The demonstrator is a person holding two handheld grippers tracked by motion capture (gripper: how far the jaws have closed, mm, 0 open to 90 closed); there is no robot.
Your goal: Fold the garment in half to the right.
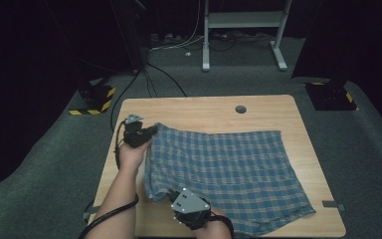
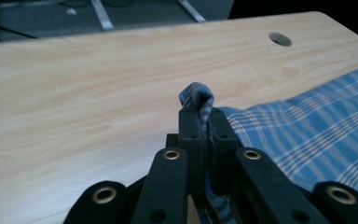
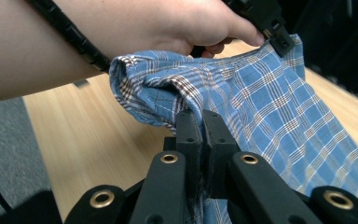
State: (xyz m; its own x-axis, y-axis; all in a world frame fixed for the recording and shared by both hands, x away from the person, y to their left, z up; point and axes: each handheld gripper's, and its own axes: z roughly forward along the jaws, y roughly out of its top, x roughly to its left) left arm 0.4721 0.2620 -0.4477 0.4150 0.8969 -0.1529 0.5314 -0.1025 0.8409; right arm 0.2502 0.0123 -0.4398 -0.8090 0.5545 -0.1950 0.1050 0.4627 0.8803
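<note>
The left gripper (image 2: 200, 109) is clamped on a bunched corner of the blue plaid cloth (image 1: 229, 169), a small fold poking up past its jaws. The right gripper (image 3: 204, 122) pinches the cloth's near edge the same way, just beside the person's left forearm (image 3: 51, 42). The cloth lies spread over the right part of the wooden table (image 1: 199, 107), its left edge raised off the wood. This looks like the start of a fold: both corners gripped and lifted. The next move calls for carrying that edge evenly across the cloth. The fabric is thin, soft, woven; the tabletop is smooth, pale and rounded at its corners.
</note>
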